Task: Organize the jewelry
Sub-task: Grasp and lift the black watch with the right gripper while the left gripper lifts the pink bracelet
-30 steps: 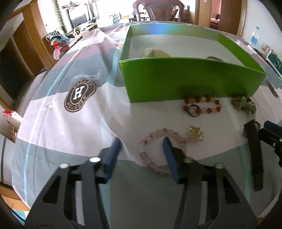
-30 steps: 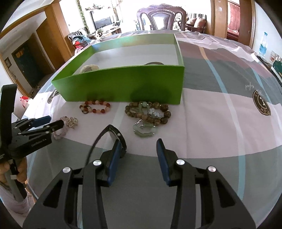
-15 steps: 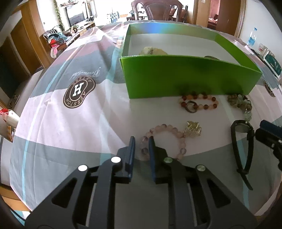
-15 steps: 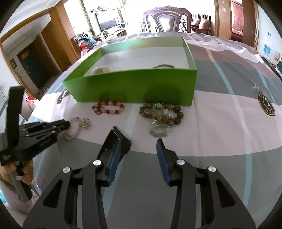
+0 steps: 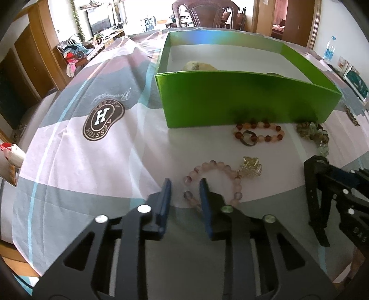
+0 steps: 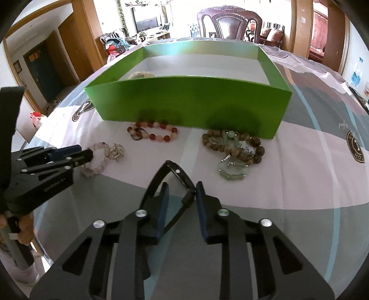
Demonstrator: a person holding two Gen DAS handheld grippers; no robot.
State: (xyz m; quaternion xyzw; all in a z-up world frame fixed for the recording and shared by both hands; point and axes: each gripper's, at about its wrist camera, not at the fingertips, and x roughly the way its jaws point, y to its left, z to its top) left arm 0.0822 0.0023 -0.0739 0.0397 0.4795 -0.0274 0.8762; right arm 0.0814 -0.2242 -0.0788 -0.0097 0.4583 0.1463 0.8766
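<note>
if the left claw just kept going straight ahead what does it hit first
Probably the pink bead bracelet with a gold charm, whose near-left beads lie just ahead of the left claw; beyond stands the green cardboard box. Depth is uncertain.

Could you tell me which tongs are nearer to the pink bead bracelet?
Left. The left tongs sit right at the pink bead bracelet, one finger inside its loop. The right tongs are off to its right, around the black band.

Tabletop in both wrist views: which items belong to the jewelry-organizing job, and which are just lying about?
Job items: green box; pink bead bracelet; red bead bracelet; brown-and-green bead pile; black strap; left hand-held gripper; right hand-held gripper.

Lying about: water bottle; wooden chair; TV.
</note>
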